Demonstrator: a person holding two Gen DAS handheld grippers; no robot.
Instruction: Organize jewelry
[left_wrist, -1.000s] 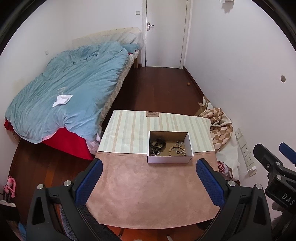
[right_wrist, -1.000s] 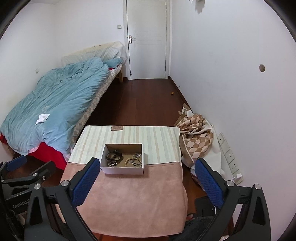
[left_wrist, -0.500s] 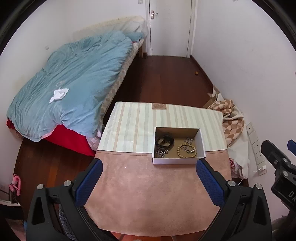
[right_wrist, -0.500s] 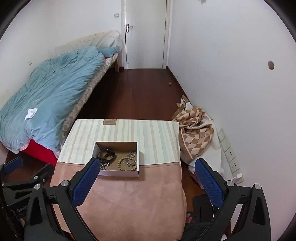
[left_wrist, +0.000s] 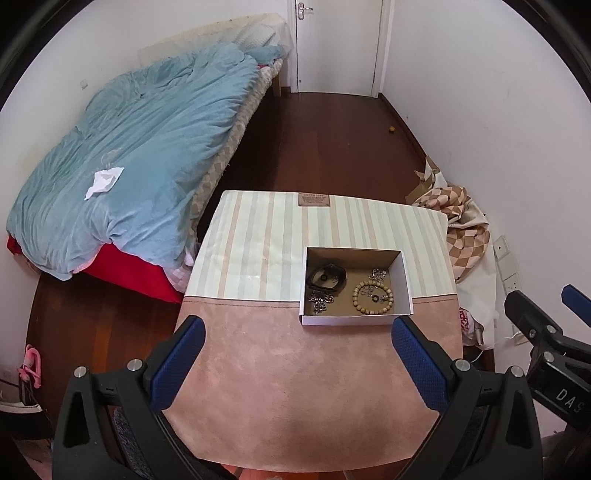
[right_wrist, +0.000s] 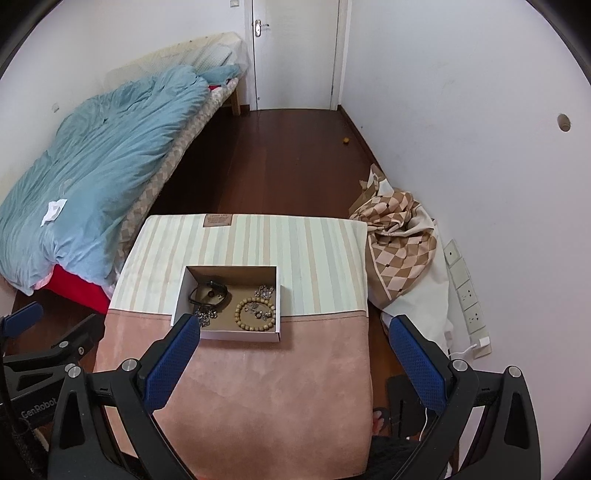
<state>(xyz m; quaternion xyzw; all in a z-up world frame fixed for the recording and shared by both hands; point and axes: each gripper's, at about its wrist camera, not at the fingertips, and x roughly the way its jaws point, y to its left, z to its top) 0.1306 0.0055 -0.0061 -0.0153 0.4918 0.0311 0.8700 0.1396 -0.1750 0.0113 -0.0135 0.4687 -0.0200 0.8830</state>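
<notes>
Bed: lying along the left wall, wearing a rumpled light-blue duvet with a white scrap of paper resting on it.
Table: standing in the foreground, covered by a cloth that is striped at the far half and pink at the near half.
Checked blanket: slumping on the floor against the right wall, just beside the table.
Left gripper: hovering above the pink near half of the table, blue pads spread wide and gripping nothing.
Right gripper: hanging over the table's near right part, pads likewise spread wide and carrying nothing.
Box: sitting open on the table, straddling the seam between stripes and pink.
Black band: lying in the box's far left part.
Beaded bracelet: lying in the right part, ringing a small metal piece.
Silver chain: bunching at the near left, in front of the black band.
</notes>
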